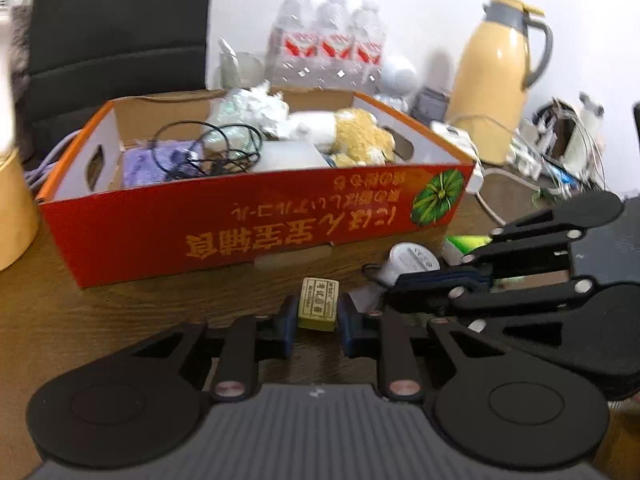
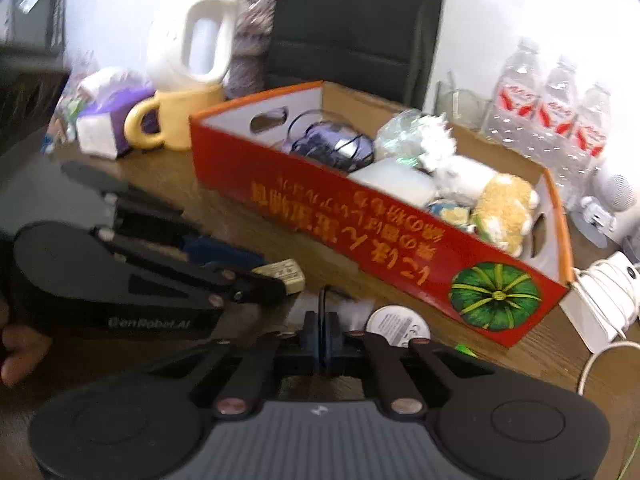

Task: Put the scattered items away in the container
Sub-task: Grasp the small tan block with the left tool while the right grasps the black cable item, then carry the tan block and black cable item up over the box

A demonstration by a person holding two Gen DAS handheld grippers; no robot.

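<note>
The red cardboard box (image 1: 256, 216) already holds many things: a black cable (image 1: 208, 148), a purple cloth, crumpled foil and a plush toy (image 1: 360, 136). So I judge the task is well advanced but not finished.

The left gripper (image 1: 318, 320) stands a little open around a small yellow block (image 1: 318, 304) on the wooden table (image 1: 80, 312), at 6 o'clock of the box; its pads are beside the block, and I cannot tell if they touch it. The right gripper (image 2: 321, 336) is closed on a thin black loop (image 2: 321, 300), perhaps a cord. A round white device (image 2: 398, 322) and a green packet (image 1: 464, 244) remain outside, at 5 o'clock.

A yellow thermos (image 1: 496, 80), a water bottle pack (image 1: 328, 44) and a yellow mug (image 2: 176, 120) stand around. The box's near wall must be passed over.
</note>
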